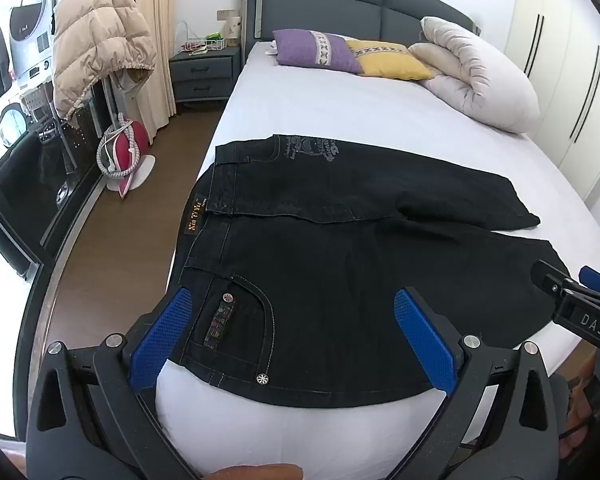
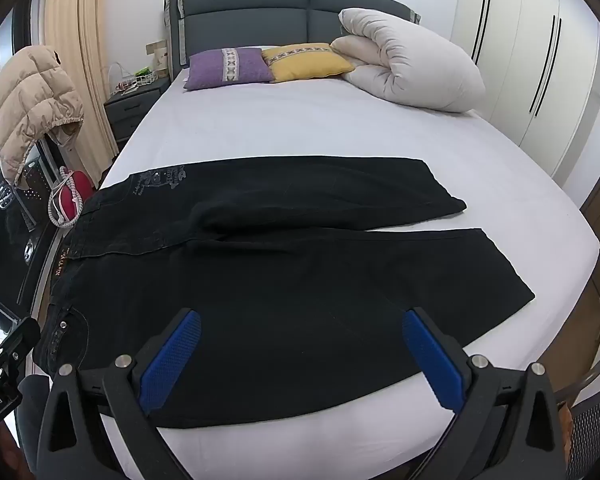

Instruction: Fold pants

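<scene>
Black jeans (image 1: 340,264) lie flat across the foot of the white bed (image 1: 340,112), waistband to the left, both legs stretched right. They also show in the right wrist view (image 2: 292,280). My left gripper (image 1: 296,312) is open, hovering above the near hip pocket (image 1: 236,328) and the near leg's top. My right gripper (image 2: 300,332) is open, above the near leg's thigh. The right gripper also shows at the right edge of the left wrist view (image 1: 572,292). Neither holds cloth.
Purple pillow (image 1: 316,50), yellow pillow (image 1: 392,60) and a rolled white duvet (image 1: 480,72) lie at the headboard. A beige down jacket (image 1: 100,44) hangs left of the bed over wooden floor (image 1: 120,248). A nightstand (image 1: 204,74) and wardrobe (image 2: 532,64) flank the bed.
</scene>
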Tool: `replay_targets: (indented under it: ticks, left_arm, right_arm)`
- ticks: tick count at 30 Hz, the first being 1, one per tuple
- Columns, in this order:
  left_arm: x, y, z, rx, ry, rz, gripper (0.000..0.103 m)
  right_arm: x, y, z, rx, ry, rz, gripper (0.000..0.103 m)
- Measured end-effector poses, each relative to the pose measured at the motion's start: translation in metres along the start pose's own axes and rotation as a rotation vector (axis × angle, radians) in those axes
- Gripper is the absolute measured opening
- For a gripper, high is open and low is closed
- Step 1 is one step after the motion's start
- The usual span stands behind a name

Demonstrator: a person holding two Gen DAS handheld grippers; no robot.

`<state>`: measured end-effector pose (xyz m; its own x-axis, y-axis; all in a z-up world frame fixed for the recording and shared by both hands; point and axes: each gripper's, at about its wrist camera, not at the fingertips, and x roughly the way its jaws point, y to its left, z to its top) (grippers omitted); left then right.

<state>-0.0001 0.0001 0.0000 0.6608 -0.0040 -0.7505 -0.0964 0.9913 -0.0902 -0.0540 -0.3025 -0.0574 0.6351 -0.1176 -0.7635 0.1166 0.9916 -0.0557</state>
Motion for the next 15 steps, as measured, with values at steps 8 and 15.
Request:
replay_targets:
  ticks: [8,15]
  left_arm:
    - [0.0003,0.0014,0.0004,0.001,0.006,0.022,0.103]
    - [0.0042,0.0046,-0.0009,-0.005,0.02,0.048,0.103]
  right_arm:
    - [0.0001,-0.0003,-0.0006,-0.004,-0.002,-0.003,0.103]
    - [0.0022,0.002,-0.0037,-0.005,0.004,0.002,0.103]
